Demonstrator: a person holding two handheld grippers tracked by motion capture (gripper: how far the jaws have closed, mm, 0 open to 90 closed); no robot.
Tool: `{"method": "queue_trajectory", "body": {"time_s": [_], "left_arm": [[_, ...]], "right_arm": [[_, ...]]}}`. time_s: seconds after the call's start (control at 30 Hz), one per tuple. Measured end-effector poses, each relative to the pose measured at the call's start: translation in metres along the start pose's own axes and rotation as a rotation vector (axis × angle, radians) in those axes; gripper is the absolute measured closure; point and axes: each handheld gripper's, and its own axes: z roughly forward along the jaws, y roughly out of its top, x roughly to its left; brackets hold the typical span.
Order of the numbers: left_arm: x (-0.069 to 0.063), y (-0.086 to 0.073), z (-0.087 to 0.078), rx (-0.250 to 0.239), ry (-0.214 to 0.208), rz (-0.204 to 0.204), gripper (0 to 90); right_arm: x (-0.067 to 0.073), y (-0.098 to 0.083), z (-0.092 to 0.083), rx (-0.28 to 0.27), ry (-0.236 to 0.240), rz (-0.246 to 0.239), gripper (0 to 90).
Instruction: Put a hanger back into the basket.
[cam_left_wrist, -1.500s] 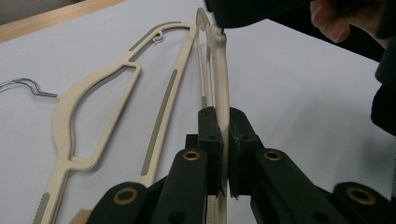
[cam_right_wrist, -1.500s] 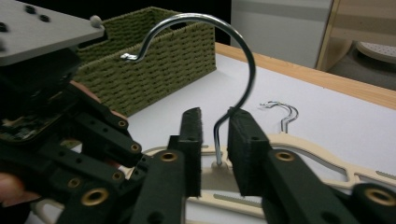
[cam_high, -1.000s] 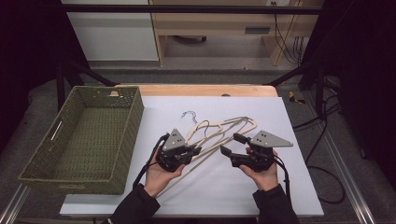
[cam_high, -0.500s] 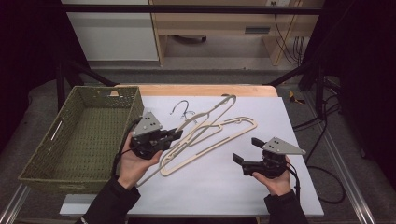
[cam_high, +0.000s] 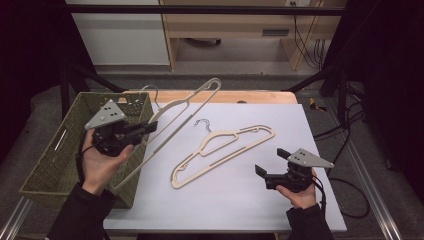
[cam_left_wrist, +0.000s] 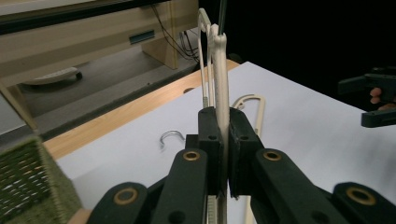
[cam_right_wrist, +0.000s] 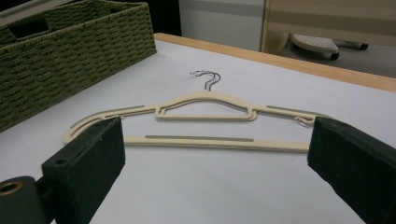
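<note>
The right gripper (cam_high: 266, 172) rests low on the white counter (cam_high: 310, 130), its jaws just spread, nothing between them. Beyond it lies a cream plastic hanger (cam_high: 222, 150). Left of that hanger, the left gripper (cam_high: 145, 129), jaws clamped on a second cream hanger (cam_high: 175, 120), holds it beside the green woven basket (cam_high: 45, 160).

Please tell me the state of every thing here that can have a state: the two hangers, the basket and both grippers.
Left gripper: shut on the lifted hanger.
Lifted hanger: raised off the table, tilted, partly over the basket.
Second hanger: lying flat on the white sheet, free.
Right gripper: open, nothing between its jaws, which have just been opening.
Basket: upright, at the table's left edge.
</note>
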Motion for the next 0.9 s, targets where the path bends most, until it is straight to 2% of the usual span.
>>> {"method": "queue_trajectory", "body": {"time_s": [0.03, 0.1, 0.2, 0.23, 0.4, 0.43, 0.5, 0.53, 0.67, 0.9], "left_arm": [[0.000, 0.000, 0.000, 0.000, 0.000, 0.000, 85.5], [0.011, 0.001, -0.008, -0.003, 0.017, -0.014, 85.5], [0.018, 0.001, -0.012, 0.001, 0.027, -0.018, 85.6], [0.025, 0.001, -0.017, 0.009, 0.037, -0.019, 85.5], [0.037, -0.001, -0.023, 0.026, 0.060, -0.012, 85.5], [0.044, -0.002, -0.025, 0.029, 0.075, -0.008, 85.5], [0.047, -0.003, -0.026, 0.029, 0.080, -0.010, 85.5], [0.053, -0.005, -0.029, 0.031, 0.090, -0.009, 85.5], [0.065, -0.011, -0.033, 0.042, 0.106, -0.009, 85.5], [0.085, -0.020, -0.040, 0.059, 0.117, -0.020, 85.5]], "right_arm": [[0.000, 0.000, 0.000, -0.001, -0.002, -0.001, 4.7], [0.000, -0.001, 0.000, 0.001, -0.004, 0.002, 4.5], [-0.001, -0.001, 0.001, 0.004, -0.005, -0.001, 4.3], [-0.001, -0.001, 0.001, 0.009, -0.007, -0.002, 4.3], [-0.002, -0.002, 0.001, 0.014, -0.011, -0.004, 4.2], [-0.001, -0.002, 0.001, 0.013, -0.013, -0.001, 4.2], [-0.002, -0.002, 0.001, 0.015, -0.010, -0.004, 4.2], [-0.002, -0.002, 0.001, 0.018, -0.006, -0.018, 4.2], [-0.002, -0.003, 0.002, 0.022, -0.008, -0.012, 4.2], [-0.002, -0.003, 0.003, 0.024, -0.010, -0.009, 4.2]]}}
